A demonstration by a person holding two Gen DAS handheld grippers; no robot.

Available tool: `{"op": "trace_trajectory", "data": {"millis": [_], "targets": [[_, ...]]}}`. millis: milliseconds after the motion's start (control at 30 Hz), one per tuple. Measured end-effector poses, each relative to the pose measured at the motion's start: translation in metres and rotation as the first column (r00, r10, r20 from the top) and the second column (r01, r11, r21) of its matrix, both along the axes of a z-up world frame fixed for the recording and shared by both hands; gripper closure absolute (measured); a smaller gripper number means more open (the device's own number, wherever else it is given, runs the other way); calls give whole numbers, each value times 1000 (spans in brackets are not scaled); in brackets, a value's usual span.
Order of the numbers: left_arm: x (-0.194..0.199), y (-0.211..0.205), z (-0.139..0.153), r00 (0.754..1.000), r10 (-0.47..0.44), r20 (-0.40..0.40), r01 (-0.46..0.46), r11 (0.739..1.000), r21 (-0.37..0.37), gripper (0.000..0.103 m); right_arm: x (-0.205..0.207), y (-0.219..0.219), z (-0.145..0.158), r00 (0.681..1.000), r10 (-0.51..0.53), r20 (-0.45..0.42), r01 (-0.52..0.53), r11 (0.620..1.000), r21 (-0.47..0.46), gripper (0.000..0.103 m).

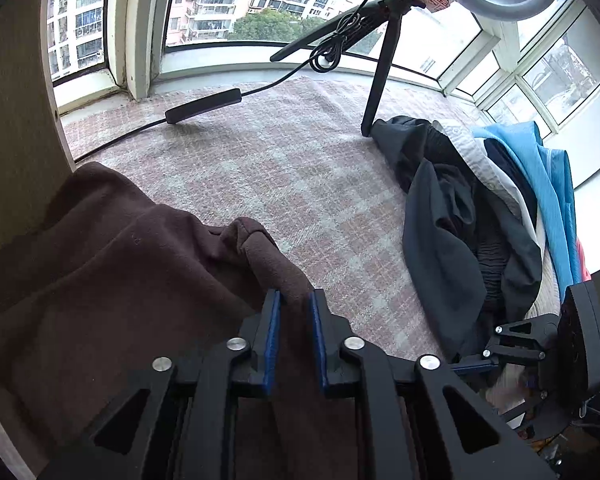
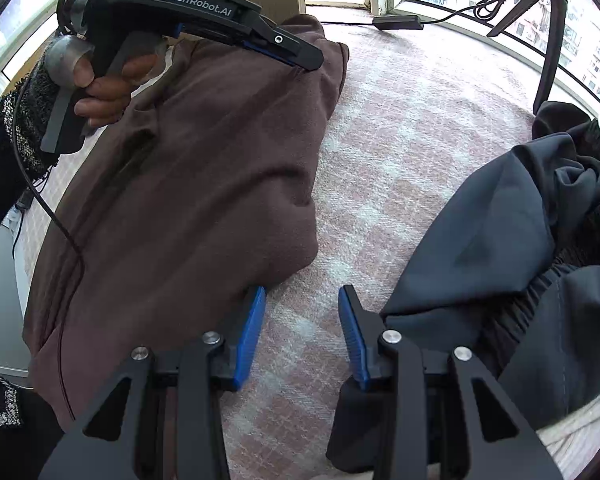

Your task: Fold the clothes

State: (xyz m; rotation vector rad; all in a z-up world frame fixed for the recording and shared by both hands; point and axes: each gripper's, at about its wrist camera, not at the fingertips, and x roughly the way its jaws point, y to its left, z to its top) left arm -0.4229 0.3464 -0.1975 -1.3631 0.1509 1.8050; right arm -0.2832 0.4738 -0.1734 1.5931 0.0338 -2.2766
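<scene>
A brown garment (image 1: 100, 272) lies on the pink plaid cover (image 1: 292, 168), bunched at the left. My left gripper (image 1: 295, 300) is shut on a fold at its edge, with brown cloth pinched between the blue pads. In the right wrist view the same brown garment (image 2: 188, 168) is spread out, and the left gripper (image 2: 314, 63), held by a hand (image 2: 108, 88), bites its far corner. My right gripper (image 2: 302, 294) stands open over the bare cover, with nothing between its fingers. Its left finger (image 2: 252, 328) sits beside the garment's near corner.
A pile of clothes lies to the right: a dark grey garment (image 1: 440, 240) (image 2: 500, 240), a white one (image 1: 484, 160) and a blue one (image 1: 540, 168). A black tripod leg (image 1: 380, 80) and a cable with its adapter (image 1: 204, 110) rest near the windows. A wooden panel (image 1: 12, 120) stands at the left.
</scene>
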Motion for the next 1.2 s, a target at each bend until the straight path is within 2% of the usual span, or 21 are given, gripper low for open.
{"op": "trace_trajectory", "data": {"millis": [100,367,500,667,767,833,900,933,967,1067,1200], "targets": [[4,-6,7,1000,-9,-20,9,1000,16,98,0,1,-1,1000,-3,-6,3,1000,-6,65],[-6,-46,21,999,52,2,-52,997,51,98,1,-5,2,997,32,-69,-33,999,-25,65],[-11,-47,15,998,62,14,-63,997,35,98,-7,-20,-4,995,67,-77,-67,998,6,65],[-15,-42,6,997,65,33,-66,998,20,98,-8,-15,12,990,77,-122,-85,994,-61,65],[-16,-40,5,997,60,51,-62,997,41,98,-21,-16,10,992,54,-112,-62,995,-75,65],[-17,-38,5,996,68,51,-69,998,11,96,-30,-22,4,994,59,-87,-66,995,-77,65],[-16,-45,7,996,74,60,-74,997,-1,95,-34,-22,-2,997,61,-50,-66,993,-96,69],[-12,-53,10,996,78,48,-78,997,-1,94,-33,-19,-3,998,57,-36,-61,992,-109,81],[-9,-61,12,996,83,39,-83,997,-1,92,-32,-15,-3,998,51,-26,-54,991,-120,85],[0,-80,0,995,80,60,-79,997,-14,87,-26,-3,1,999,25,-24,-28,989,-143,88],[16,-72,-26,992,51,116,-45,998,-54,87,-28,5,-1,1000,-11,4,11,985,-174,88]]}}
